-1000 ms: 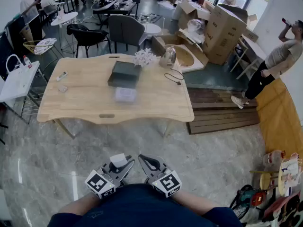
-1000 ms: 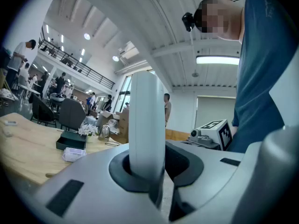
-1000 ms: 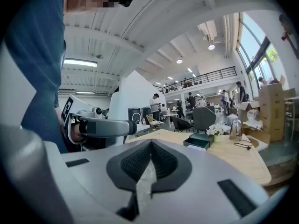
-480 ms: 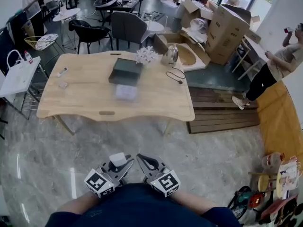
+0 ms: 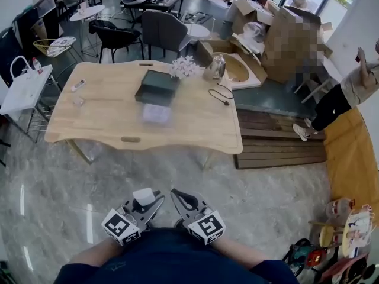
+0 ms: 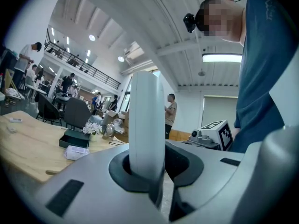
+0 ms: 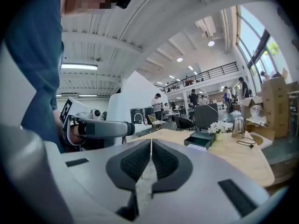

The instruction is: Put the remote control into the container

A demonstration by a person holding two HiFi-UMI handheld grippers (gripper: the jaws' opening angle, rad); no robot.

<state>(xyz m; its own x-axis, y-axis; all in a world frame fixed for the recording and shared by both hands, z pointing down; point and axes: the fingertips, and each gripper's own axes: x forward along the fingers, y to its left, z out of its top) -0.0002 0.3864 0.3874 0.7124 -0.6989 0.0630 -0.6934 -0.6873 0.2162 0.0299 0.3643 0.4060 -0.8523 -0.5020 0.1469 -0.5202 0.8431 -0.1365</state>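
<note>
Bright, even daylight plus ceiling lamps [image 6: 223, 58]; strong fisheye bending, dark vignetted corners.

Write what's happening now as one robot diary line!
left tongs: shut on white object | right tongs: shut, empty | container: on table ahead

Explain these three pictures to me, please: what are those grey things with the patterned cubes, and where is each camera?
There is no robot here: a person holds a two-jaw gripper in each hand, and the marker cubes are parts of them. The head view comes from a camera on the person's head, looking down. The other two come from cameras riding on the grippers. The left gripper is clamped on a long white thing, apparently the remote control, upright between its jaws. The right gripper is shut and empty. Ahead stands a wooden table with a dark box, a white packet, flowers, a kettle and a black cable.
</note>
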